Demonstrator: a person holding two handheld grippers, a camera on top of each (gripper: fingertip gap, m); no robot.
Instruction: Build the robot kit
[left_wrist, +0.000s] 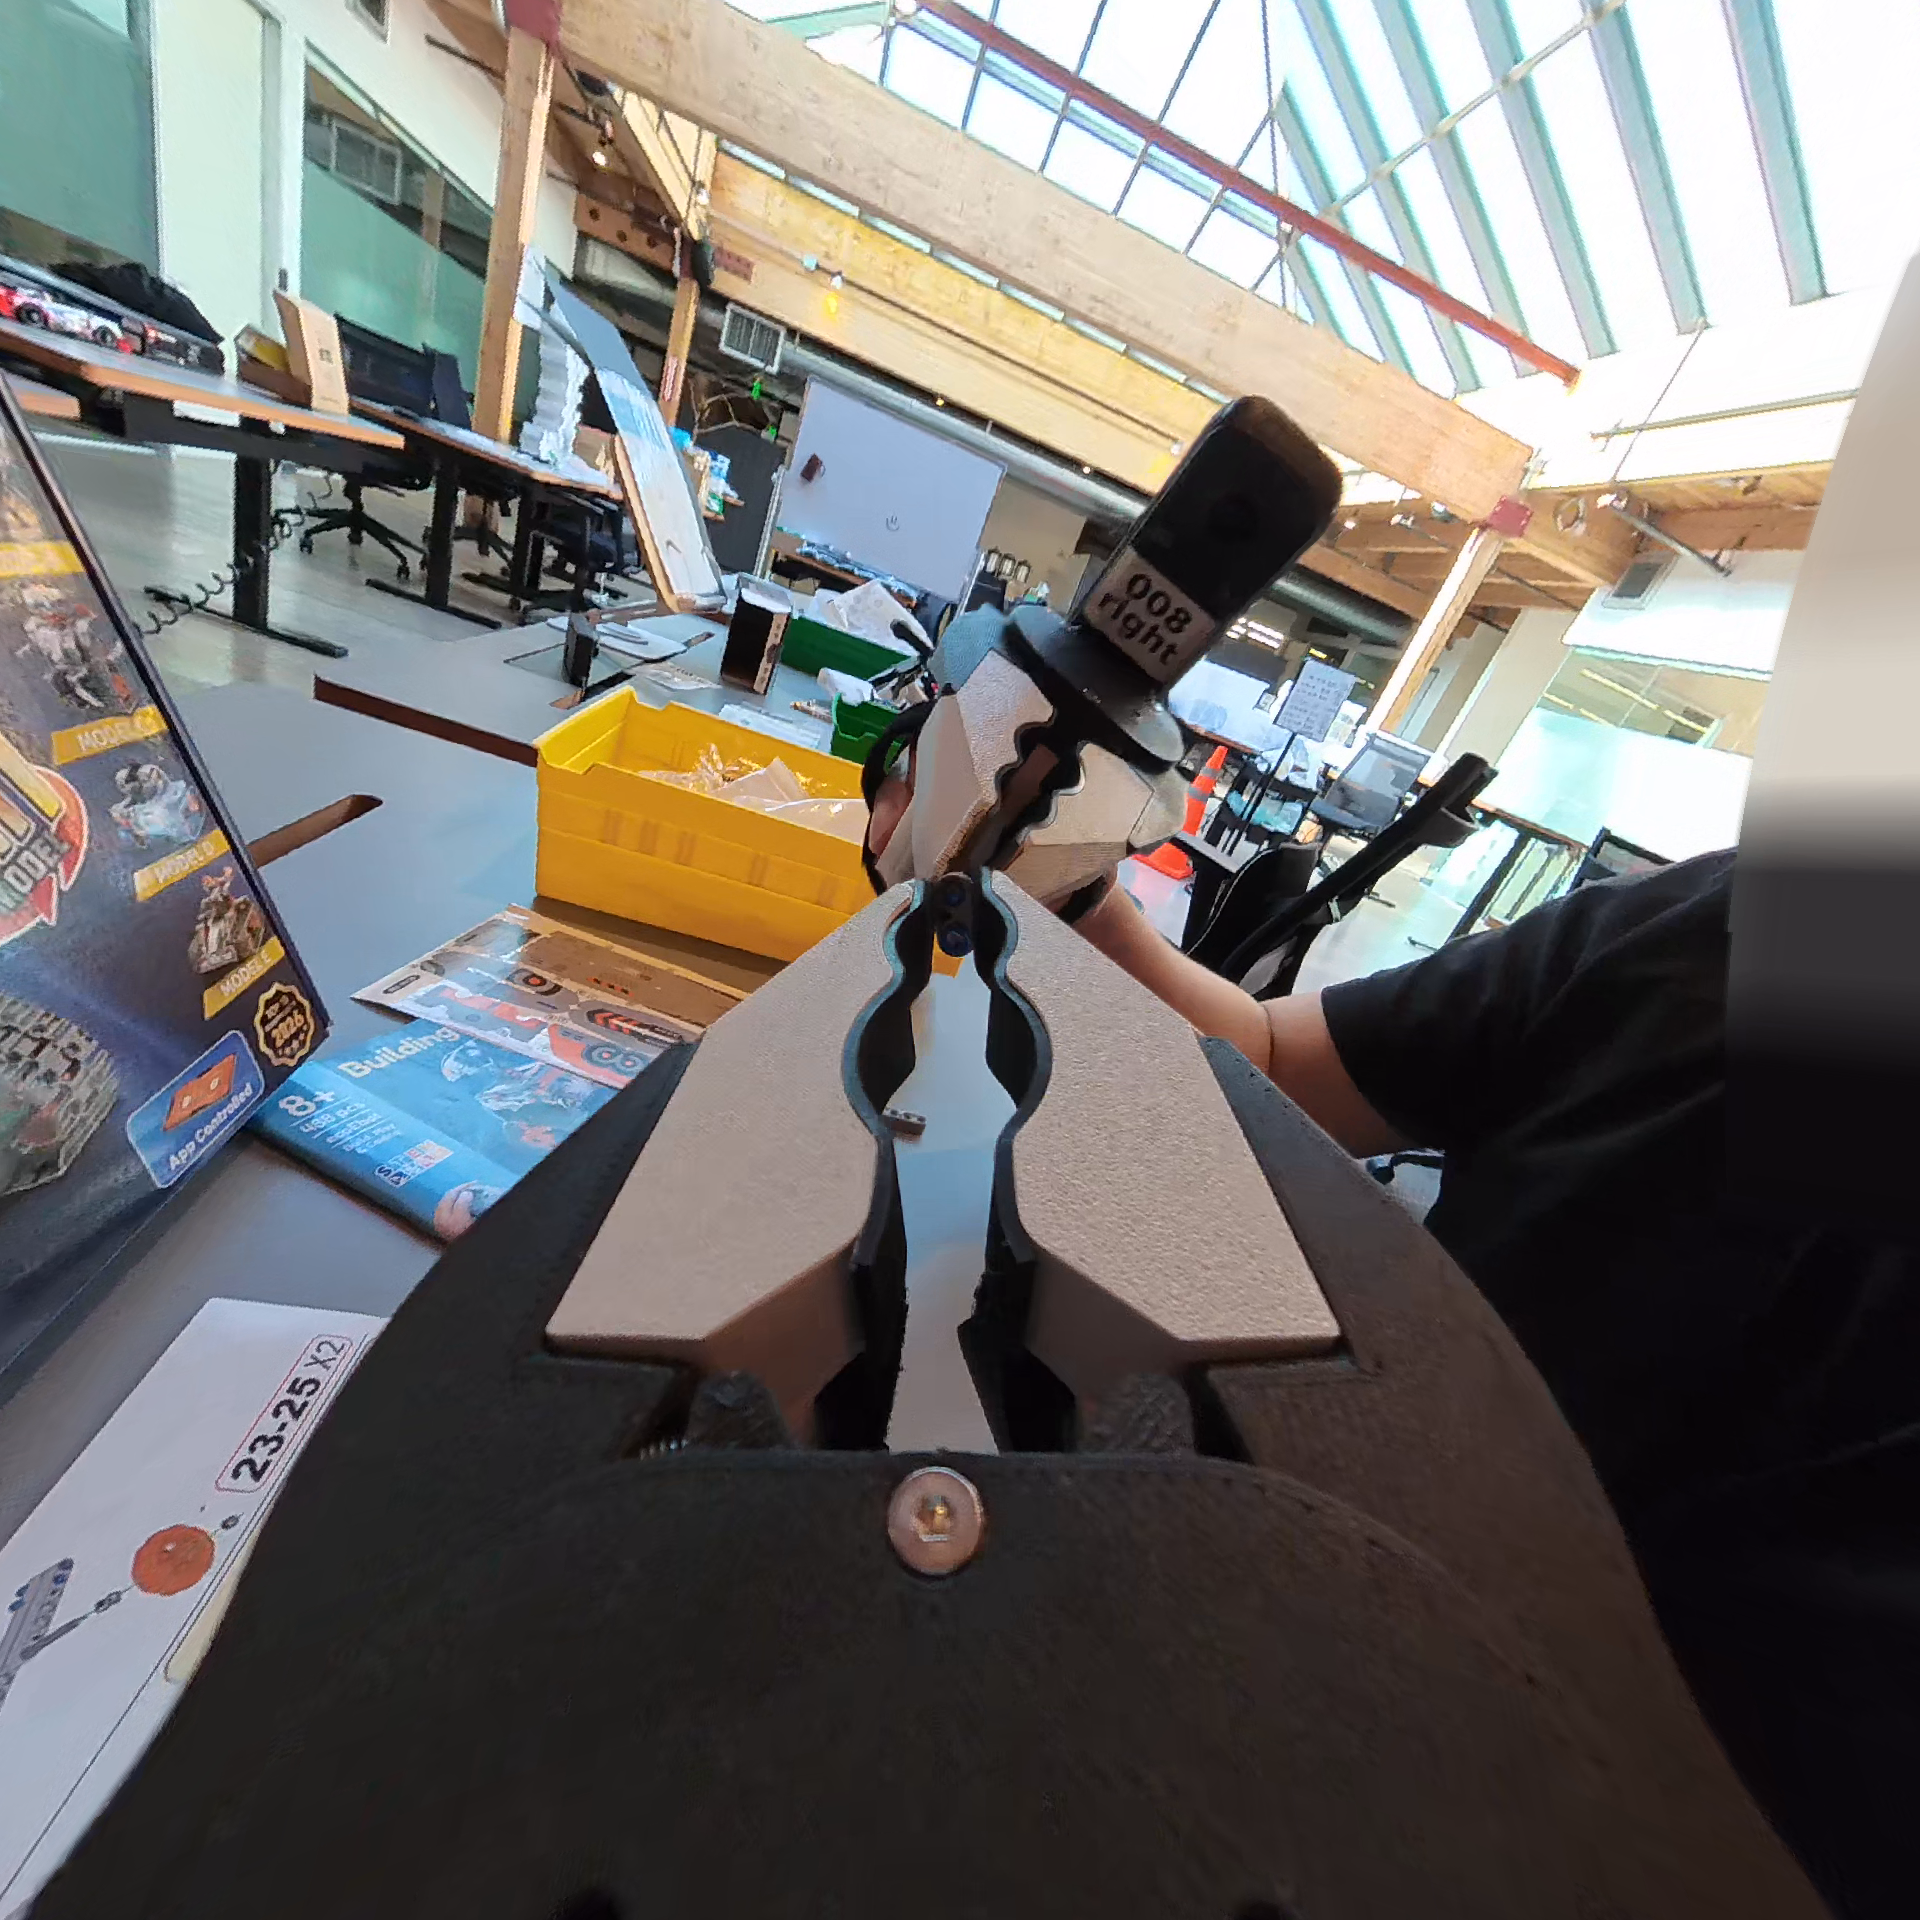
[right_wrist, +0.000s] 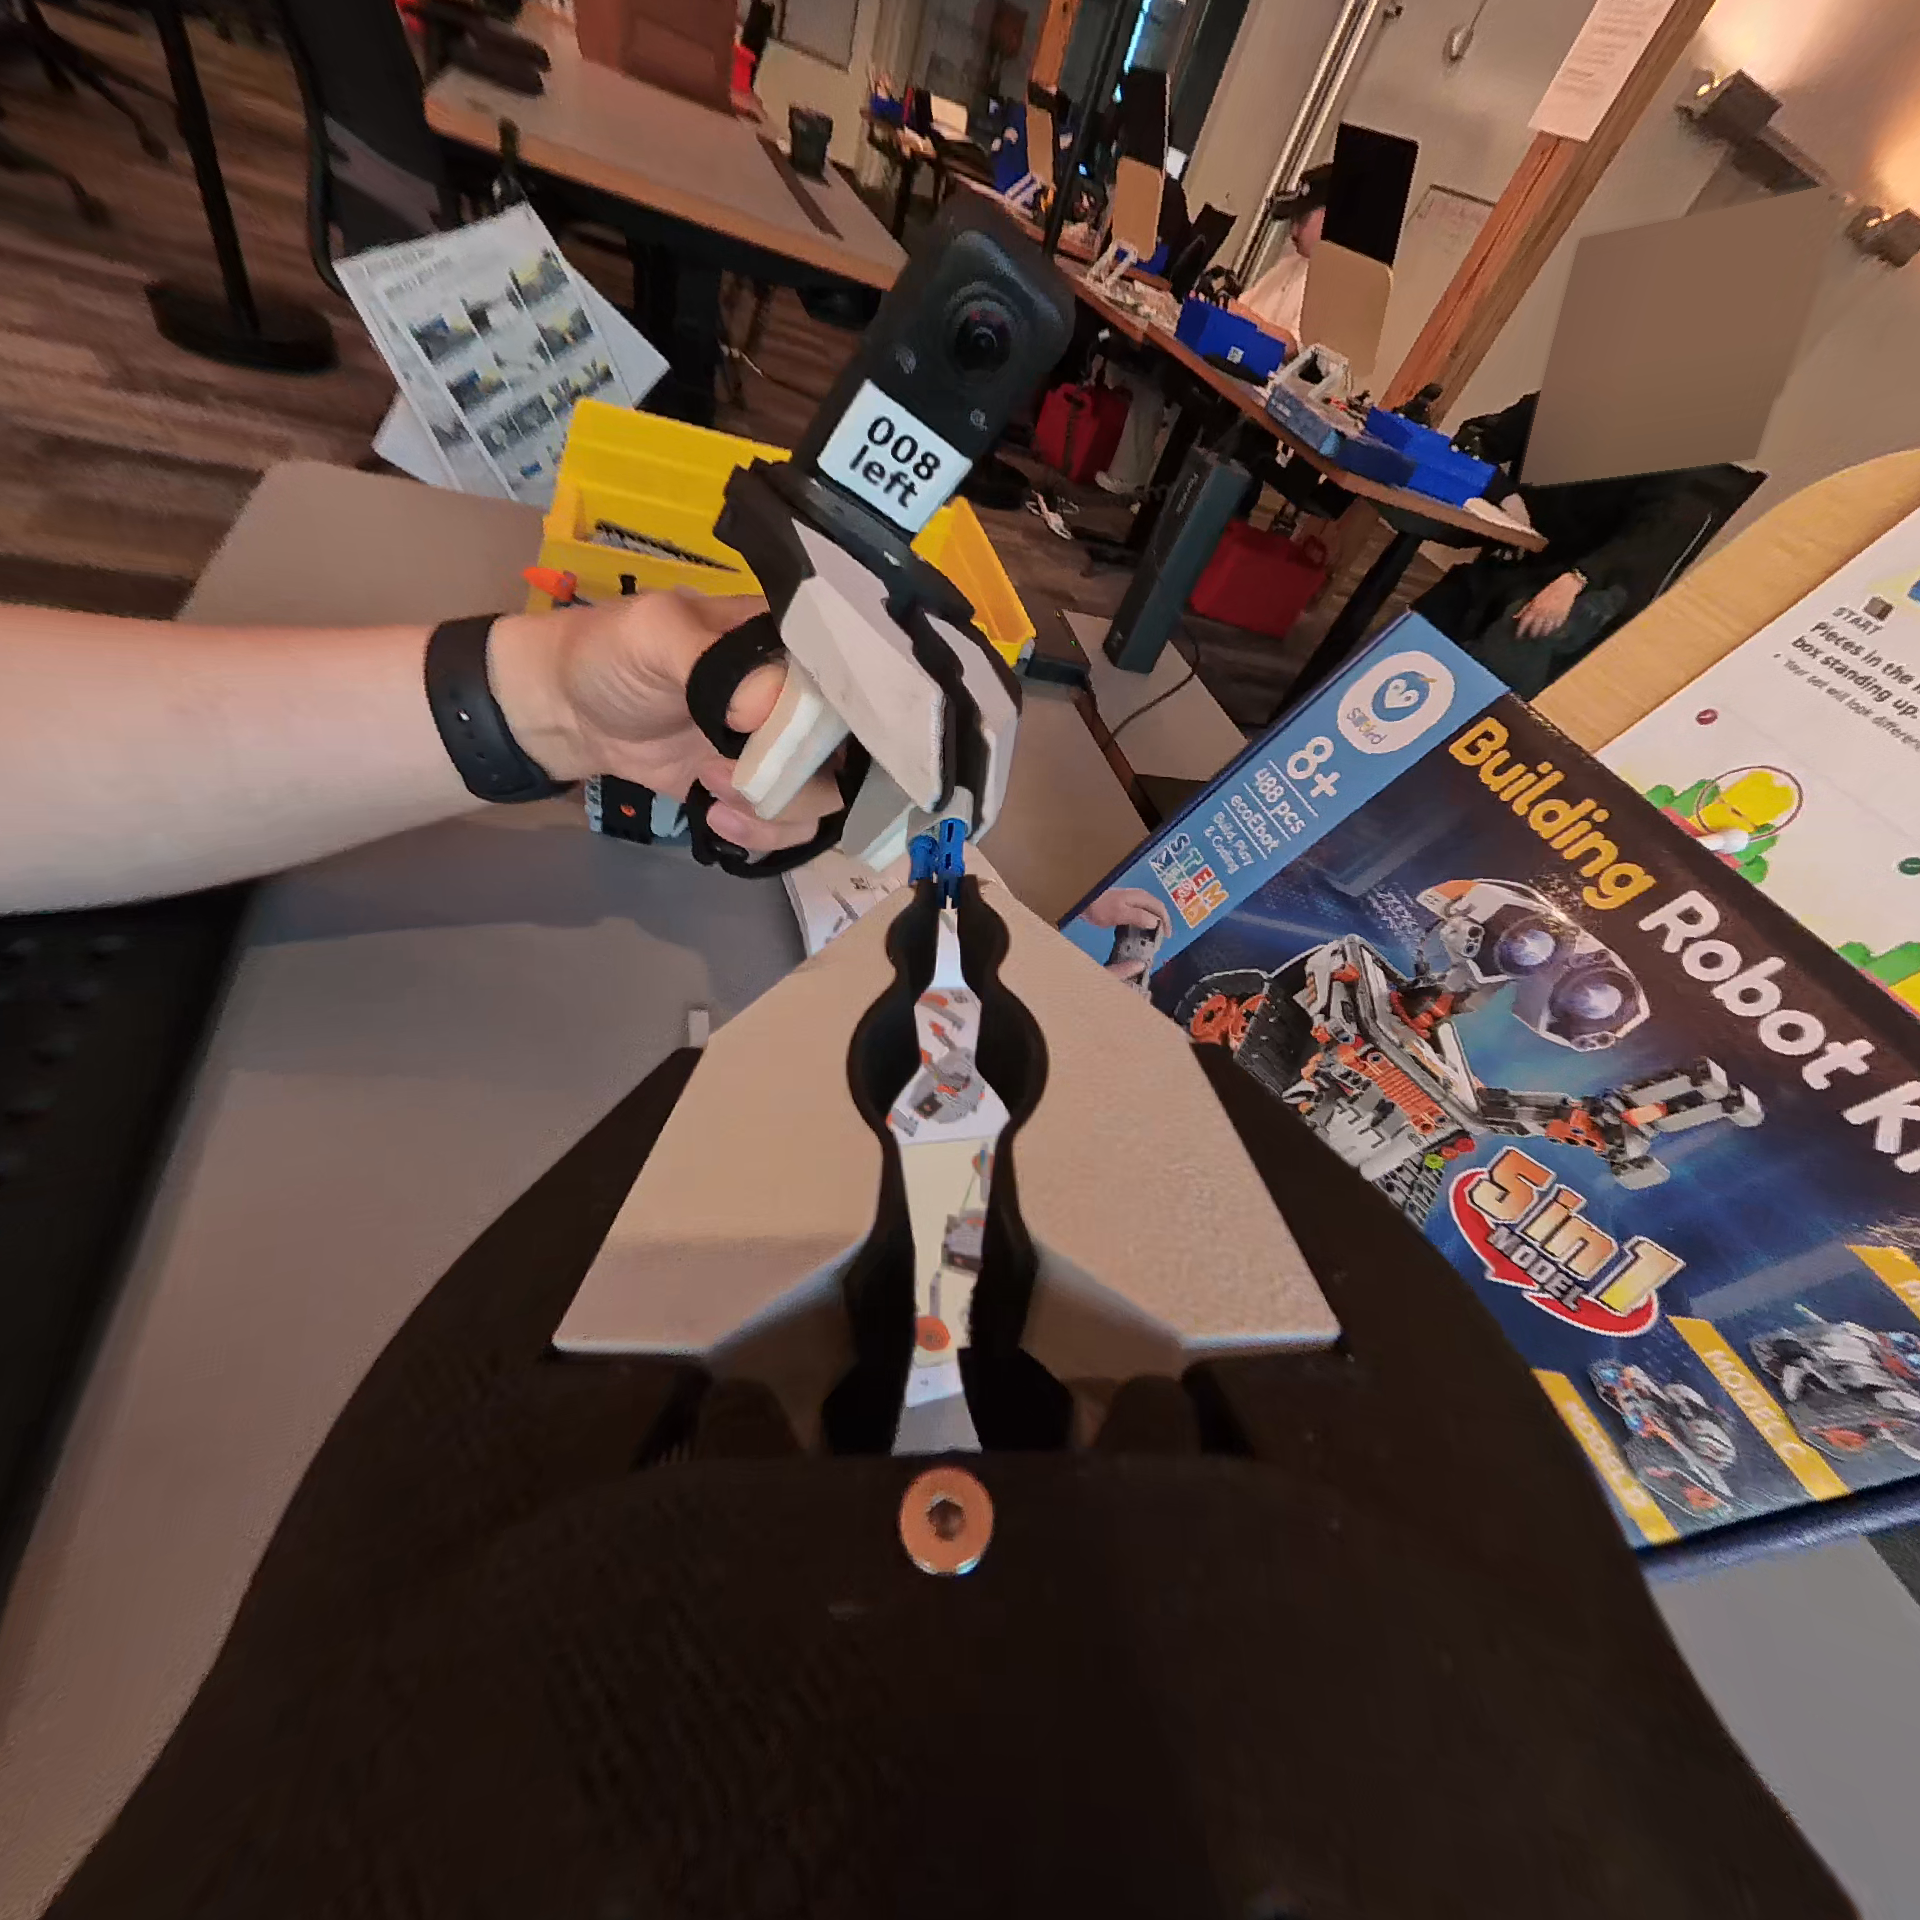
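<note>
My two grippers meet tip to tip above a grey table (left_wrist: 436, 831). My left gripper (left_wrist: 951, 896) has its tips closed on a small blue peg piece (left_wrist: 952, 920). In its view the right gripper (left_wrist: 987, 847) points down at the same spot, held by a hand. In the right wrist view my right gripper (right_wrist: 940, 891) is shut, with the blue peg piece (right_wrist: 938, 857) sticking out of its tips. The left gripper (right_wrist: 930, 831) pinches the peg's other end, held by a hand with a black wristband. The peg is too small to tell if it is one part or two.
A yellow bin (left_wrist: 707, 831) of bagged parts stands behind the grippers. A building-kit box (right_wrist: 1558, 1091) lies to the right and leans at the left (left_wrist: 135, 935). A blue booklet (left_wrist: 416, 1122), a sticker sheet (left_wrist: 561, 987) and an instruction page (left_wrist: 208, 1507) lie on the table. A person sits at a far desk.
</note>
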